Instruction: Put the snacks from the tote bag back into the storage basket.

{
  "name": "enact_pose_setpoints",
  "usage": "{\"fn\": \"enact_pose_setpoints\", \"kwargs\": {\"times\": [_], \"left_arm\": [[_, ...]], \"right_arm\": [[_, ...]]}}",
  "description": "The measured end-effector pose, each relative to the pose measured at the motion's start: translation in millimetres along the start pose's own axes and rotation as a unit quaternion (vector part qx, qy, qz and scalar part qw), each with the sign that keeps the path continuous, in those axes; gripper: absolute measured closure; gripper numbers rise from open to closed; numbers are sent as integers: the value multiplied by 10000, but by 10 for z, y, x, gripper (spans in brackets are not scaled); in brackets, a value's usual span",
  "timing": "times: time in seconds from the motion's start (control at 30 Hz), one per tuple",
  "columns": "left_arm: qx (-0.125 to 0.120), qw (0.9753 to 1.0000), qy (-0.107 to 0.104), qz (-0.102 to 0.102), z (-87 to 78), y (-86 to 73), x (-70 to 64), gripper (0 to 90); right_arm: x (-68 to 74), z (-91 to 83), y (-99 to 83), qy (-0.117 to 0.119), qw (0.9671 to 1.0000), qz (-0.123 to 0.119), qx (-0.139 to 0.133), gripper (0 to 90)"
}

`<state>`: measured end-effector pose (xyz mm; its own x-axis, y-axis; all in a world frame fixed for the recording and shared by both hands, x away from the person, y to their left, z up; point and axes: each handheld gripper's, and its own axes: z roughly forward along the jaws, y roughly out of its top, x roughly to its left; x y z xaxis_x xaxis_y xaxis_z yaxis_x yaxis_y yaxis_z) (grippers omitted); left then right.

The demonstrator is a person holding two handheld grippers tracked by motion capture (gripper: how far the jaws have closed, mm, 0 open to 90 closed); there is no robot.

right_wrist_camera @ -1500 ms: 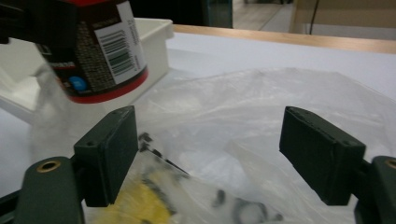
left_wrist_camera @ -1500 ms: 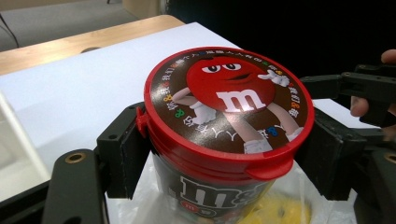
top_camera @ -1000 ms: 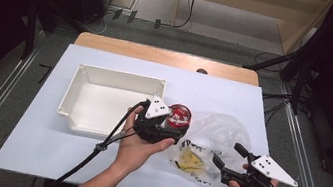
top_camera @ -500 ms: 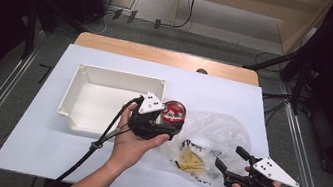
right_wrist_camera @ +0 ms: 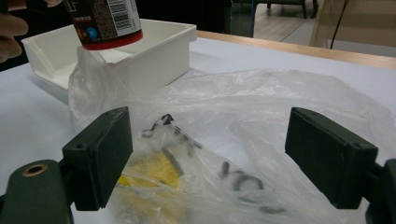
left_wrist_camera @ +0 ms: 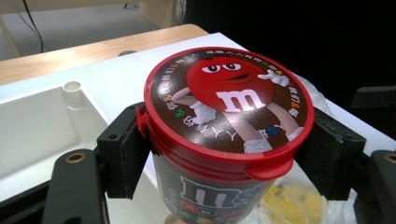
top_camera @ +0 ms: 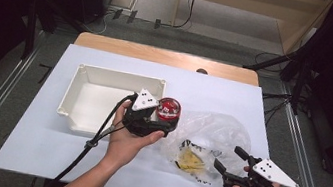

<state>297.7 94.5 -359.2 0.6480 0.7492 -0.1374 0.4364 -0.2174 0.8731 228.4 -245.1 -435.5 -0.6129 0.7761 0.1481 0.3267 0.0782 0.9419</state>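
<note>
1. Since earlier, left gripper [top_camera: 162, 123] has carried the jar [top_camera: 169, 110] toward the tray [top_camera: 88, 72].
2. Its jaws clamp the jar, lifted beside the bag [top_camera: 212, 141].
3. Right gripper [top_camera: 227, 159] jaws gape wide at the bag.

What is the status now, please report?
Left gripper shut on candy tub, lifted beside white bin. Right gripper open at plastic bag. Nothing blocking.

Candy tub [right_wrist_camera: 106, 23] top cut off by the right gripper view's upper edge.
</note>
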Motion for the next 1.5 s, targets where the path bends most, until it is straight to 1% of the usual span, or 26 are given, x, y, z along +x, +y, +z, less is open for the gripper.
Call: {"fn": "enact_pose_setpoints", "kwargs": {"times": [0.13, 0.17, 0.23, 0.5, 0.7, 0.87, 0.93, 1.17, 1.5], "left_arm": [[-33, 10000, 26, -27, -37, 4, 44, 260], [-43, 10000, 29, -38, -47, 4, 57, 260], [-55, 9999, 62, -56, -65, -3, 85, 260], [-56, 9999, 115, -94, -100, -13, 144, 260], [-119, 9997, 178, -85, -145, 3, 191, 260], [-144, 9996, 224, -98, -172, 7, 216, 260], [-163, 9995, 241, -97, -184, 10, 225, 260], [-212, 9993, 293, -121, -227, 24, 269, 260], [-221, 9990, 377, -123, -268, 11, 333, 260]], "right_arm": [[7, 0, 0, 32, 10000, -27, -41, 153], [18, -11, 0, 112, 9999, -50, -115, 152], [27, -18, 2, 189, 9996, -57, -191, 152], [44, -12, 4, 179, 9995, -68, -261, 152], [47, -17, 4, 228, 9993, -84, -284, 153], [63, 3, -4, 291, 9993, -98, -235, 153], [68, 9, -3, 294, 9992, -131, -231, 153], [73, 14, -5, 301, 9993, -111, -214, 153], [78, 26, -6, 327, 9991, -154, -212, 153]]}}
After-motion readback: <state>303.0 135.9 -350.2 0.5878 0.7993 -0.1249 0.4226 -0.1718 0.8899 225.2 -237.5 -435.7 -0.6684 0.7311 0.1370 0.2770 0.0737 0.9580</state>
